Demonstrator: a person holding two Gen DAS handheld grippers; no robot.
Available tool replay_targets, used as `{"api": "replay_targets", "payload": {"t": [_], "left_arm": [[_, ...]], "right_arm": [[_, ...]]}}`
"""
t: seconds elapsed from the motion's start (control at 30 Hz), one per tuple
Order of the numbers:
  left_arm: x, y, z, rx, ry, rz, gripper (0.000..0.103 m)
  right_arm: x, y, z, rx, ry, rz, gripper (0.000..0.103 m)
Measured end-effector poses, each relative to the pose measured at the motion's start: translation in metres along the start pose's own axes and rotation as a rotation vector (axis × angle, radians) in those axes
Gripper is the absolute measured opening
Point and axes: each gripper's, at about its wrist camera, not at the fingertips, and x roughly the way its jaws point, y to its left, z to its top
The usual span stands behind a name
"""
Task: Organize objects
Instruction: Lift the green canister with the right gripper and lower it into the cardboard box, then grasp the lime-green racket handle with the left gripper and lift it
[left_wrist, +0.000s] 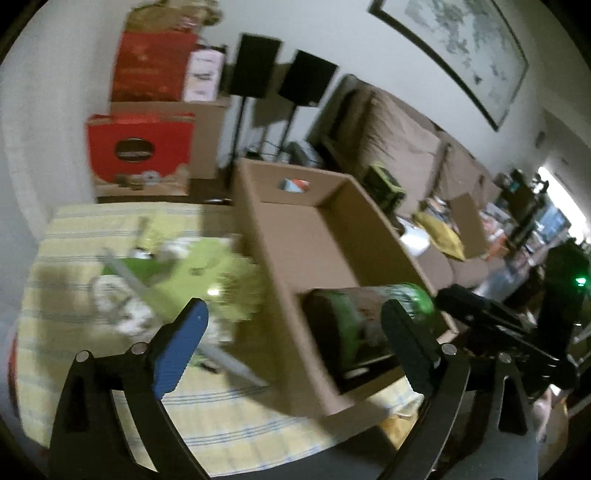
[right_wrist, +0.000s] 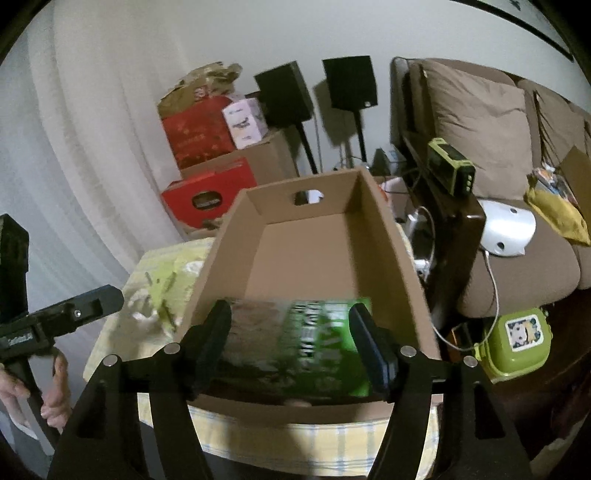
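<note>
1. Right gripper (right_wrist: 290, 347) sits at the near end of the cardboard box (right_wrist: 413, 266), its jaws on either side of the green-and-dark packet (right_wrist: 295, 347) that lies inside that end. You cannot tell through the blur whether the pads press the packet or merely flank it.
2. Left gripper (left_wrist: 295, 347) stands wide apart and empty, over the near left wall of the box.
3. Risk: if the right pads retain contact when you withdraw, the packet will likely lift back out. Separate the jaws fully first.
4. Risk: the box looks light. Catching its near wall with either gripper could slide it toward the table edge.
5. Risk: both grippers crowd the near end of the box; a hasty move could knock them together.
6. Surface: the box rests on a yellow striped tablecloth (left_wrist: 229, 424). Left of the box lies a blurred heap of green and white items (left_wrist: 155, 280), apparently unsorted.
7. Room: behind the box stand red cartons (right_wrist: 207, 192) and two black speakers (right_wrist: 284, 96); a brown sofa (right_wrist: 480, 122) lies to its right.
</note>
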Motion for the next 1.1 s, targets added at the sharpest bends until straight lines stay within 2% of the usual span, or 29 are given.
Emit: {"api": "replay_targets", "payload": {"t": [0.2, 0.43, 0.63, 0.93, 1.1], "left_arm": [[-0.011, 0.040, -0.007, -0.052, 0.002, 0.077, 0.095], [-0.024, 0.087, -0.019, -0.129, 0.013, 0.106, 0.095], [-0.026, 0.114, -0.021, -0.150, 0.022, 0.157, 0.095], [-0.013, 0.142, -0.018, -0.219, 0.051, 0.170, 0.095], [0.004, 0.145, -0.007, -0.228, 0.076, 0.145, 0.095]], "right_arm": [[0.013, 0.031, -0.001, -0.047, 0.016, 0.049, 0.070], [0.028, 0.069, -0.006, -0.112, 0.043, 0.097, 0.072], [0.044, 0.099, -0.014, -0.145, 0.072, 0.148, 0.072], [0.070, 0.139, -0.023, -0.194, 0.111, 0.197, 0.072], [0.089, 0.155, -0.027, -0.187, 0.157, 0.202, 0.065]]}}
